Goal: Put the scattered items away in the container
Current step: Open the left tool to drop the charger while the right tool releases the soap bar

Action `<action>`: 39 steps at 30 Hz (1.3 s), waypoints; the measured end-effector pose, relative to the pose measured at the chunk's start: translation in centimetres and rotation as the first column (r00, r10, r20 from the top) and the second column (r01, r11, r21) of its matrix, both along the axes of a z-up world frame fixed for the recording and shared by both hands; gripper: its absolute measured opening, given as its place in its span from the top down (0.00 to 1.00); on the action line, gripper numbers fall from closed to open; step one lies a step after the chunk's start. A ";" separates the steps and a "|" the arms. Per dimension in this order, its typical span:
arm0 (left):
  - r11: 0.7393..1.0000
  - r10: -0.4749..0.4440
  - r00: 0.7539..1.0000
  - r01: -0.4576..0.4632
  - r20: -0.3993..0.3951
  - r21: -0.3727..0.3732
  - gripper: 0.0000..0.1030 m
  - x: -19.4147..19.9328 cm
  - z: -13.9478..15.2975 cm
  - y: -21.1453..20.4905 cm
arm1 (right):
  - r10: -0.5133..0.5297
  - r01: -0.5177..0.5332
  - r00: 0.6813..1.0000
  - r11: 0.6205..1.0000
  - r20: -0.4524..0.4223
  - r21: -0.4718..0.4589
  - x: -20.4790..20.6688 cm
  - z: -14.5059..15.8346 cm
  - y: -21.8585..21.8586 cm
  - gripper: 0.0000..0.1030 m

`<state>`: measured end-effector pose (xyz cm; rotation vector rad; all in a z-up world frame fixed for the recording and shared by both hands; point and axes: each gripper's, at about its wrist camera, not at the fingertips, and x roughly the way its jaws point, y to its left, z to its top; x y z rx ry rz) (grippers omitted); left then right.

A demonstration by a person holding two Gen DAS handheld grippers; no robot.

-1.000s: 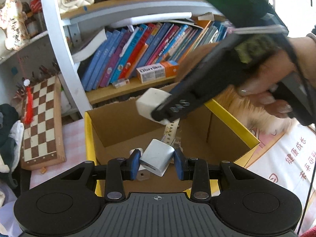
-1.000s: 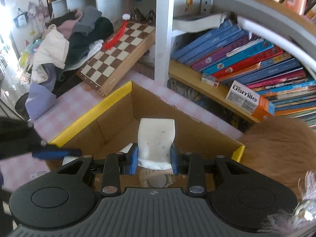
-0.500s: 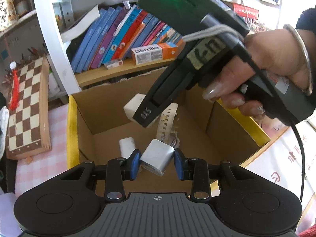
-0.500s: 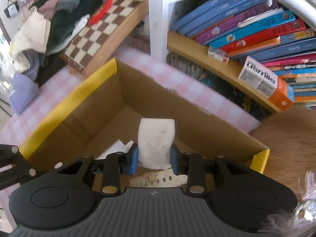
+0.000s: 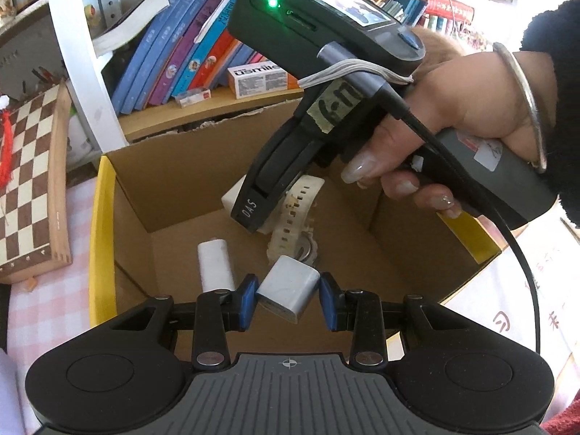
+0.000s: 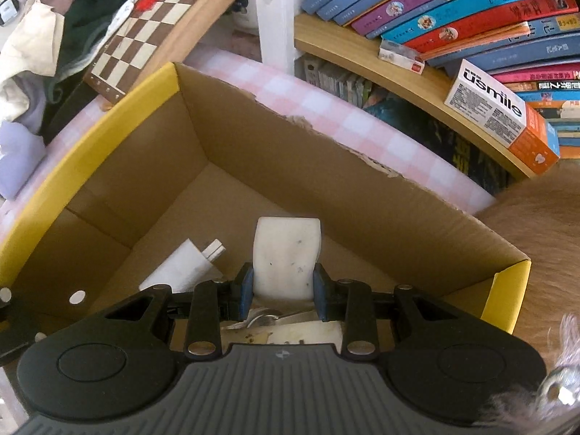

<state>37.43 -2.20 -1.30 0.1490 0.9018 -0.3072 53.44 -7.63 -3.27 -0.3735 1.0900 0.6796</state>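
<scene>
A cardboard box [image 5: 95,217] with yellow rims lies open below both grippers. My left gripper [image 5: 288,297] is shut on a grey-white charger block [image 5: 288,288], held tilted just above the box floor. On that floor lie a white plug adapter [image 5: 215,268] and a cream watch strap [image 5: 297,217]. My right gripper [image 6: 283,290] is shut on a white charger block [image 6: 286,253] low inside the box [image 6: 83,159]. A hand holds it from the right in the left wrist view. The adapter [image 6: 181,268] lies left of it, and the watch [image 6: 290,330] is partly hidden under its fingers.
A chessboard [image 5: 29,185] leans left of the box on a pink checked cloth [image 5: 50,311]. Behind stands a shelf of books [image 6: 453,25] with a white and orange carton [image 6: 504,108]. Piled clothes [image 6: 43,36] lie far left. Tan fur [image 6: 543,224] borders the box on the right.
Both grippers have sunk lower into the box, each still holding its block. The right gripper and its hand have come nearer in the left wrist view.
</scene>
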 end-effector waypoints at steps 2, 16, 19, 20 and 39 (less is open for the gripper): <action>1.000 -0.003 1.000 0.003 -0.003 0.002 0.66 0.0 0.0 0.1 | -0.006 0.006 1.000 1.000 -0.010 0.007 0.2 -0.2 -0.3 0.70; 1.000 -0.008 1.000 0.008 -0.027 -0.017 0.66 0.4 -0.2 0.1 | -0.035 0.037 0.998 0.999 -0.061 0.040 1.1 -0.7 -0.2 0.70; 1.000 -0.007 0.999 0.006 -0.032 -0.018 0.66 0.5 -0.2 0.2 | -0.031 0.033 0.997 0.999 -0.064 0.038 1.1 -0.8 0.0 0.70; 1.000 -0.007 0.999 0.006 -0.033 -0.018 0.66 0.6 -0.2 0.2 | -0.030 0.033 0.998 0.999 -0.064 0.035 1.1 -0.9 0.1 0.70; 0.999 -0.018 1.000 0.017 -0.020 -0.034 0.57 0.2 0.1 0.1 | -0.041 0.043 0.998 0.999 -0.042 0.033 0.7 -0.7 -0.1 0.56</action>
